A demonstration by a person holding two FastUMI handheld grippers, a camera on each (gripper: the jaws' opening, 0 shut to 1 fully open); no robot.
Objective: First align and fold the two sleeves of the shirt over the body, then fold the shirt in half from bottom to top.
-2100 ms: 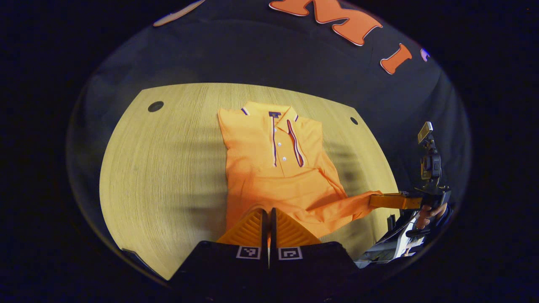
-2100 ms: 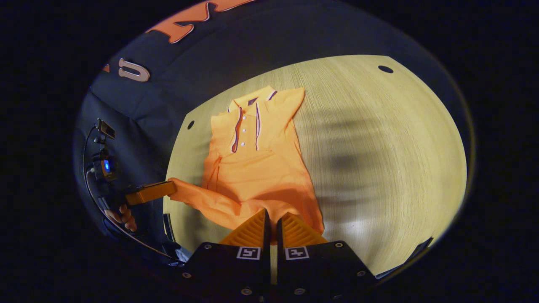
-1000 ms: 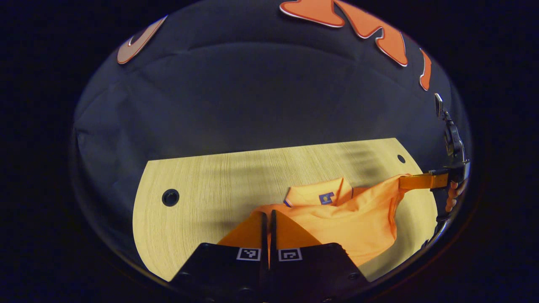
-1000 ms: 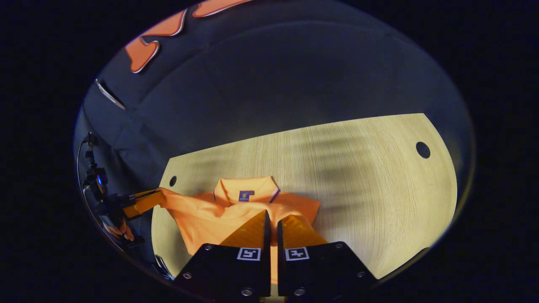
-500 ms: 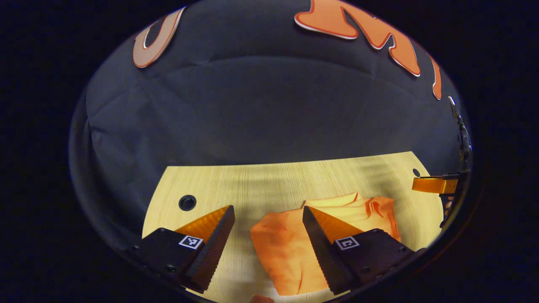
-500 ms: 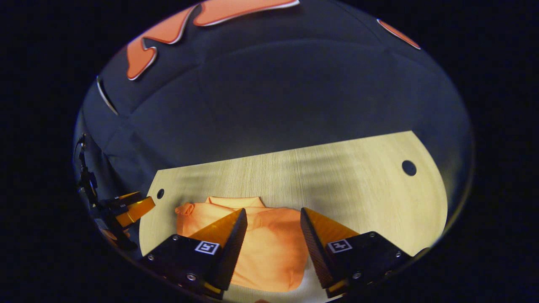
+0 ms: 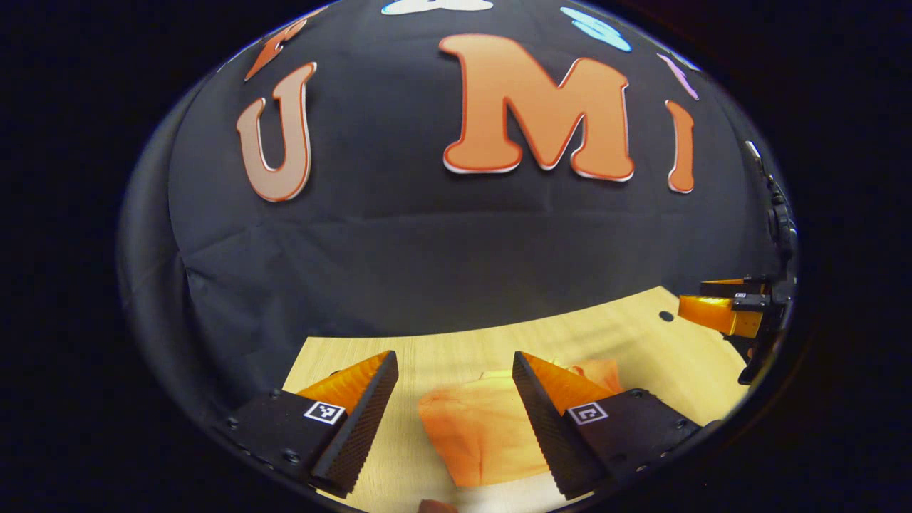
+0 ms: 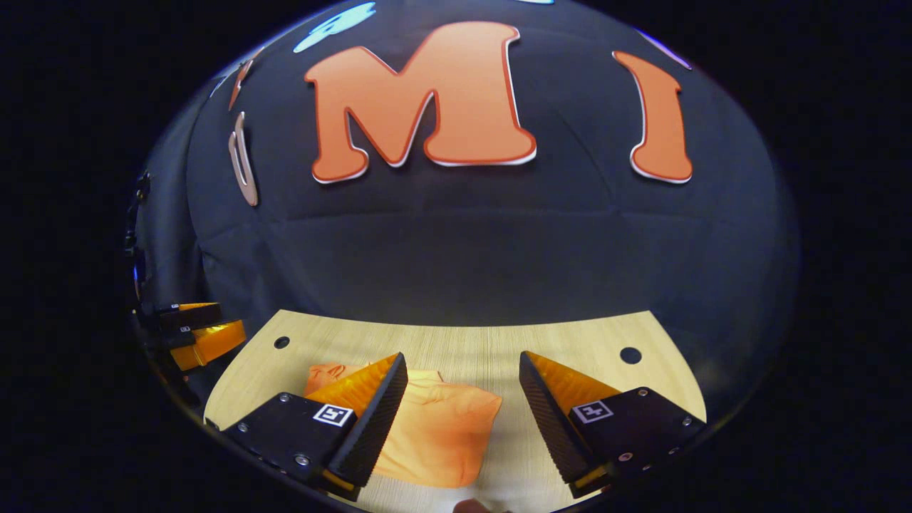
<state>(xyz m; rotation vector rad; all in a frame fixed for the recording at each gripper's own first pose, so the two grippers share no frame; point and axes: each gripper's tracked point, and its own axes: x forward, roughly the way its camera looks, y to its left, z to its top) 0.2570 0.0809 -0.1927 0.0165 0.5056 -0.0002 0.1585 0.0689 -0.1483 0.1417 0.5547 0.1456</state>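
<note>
Left gripper (image 7: 453, 399) hangs with its jaws spread wide and nothing between them, above the near edge of the pale wooden desk (image 7: 456, 349), where the orange shirt (image 7: 477, 427) lies folded into a compact bundle. Right gripper (image 8: 459, 399) is likewise wide open and empty over the desk (image 8: 499, 342), the shirt (image 8: 434, 427) lying below and mostly toward its left finger.
</note>
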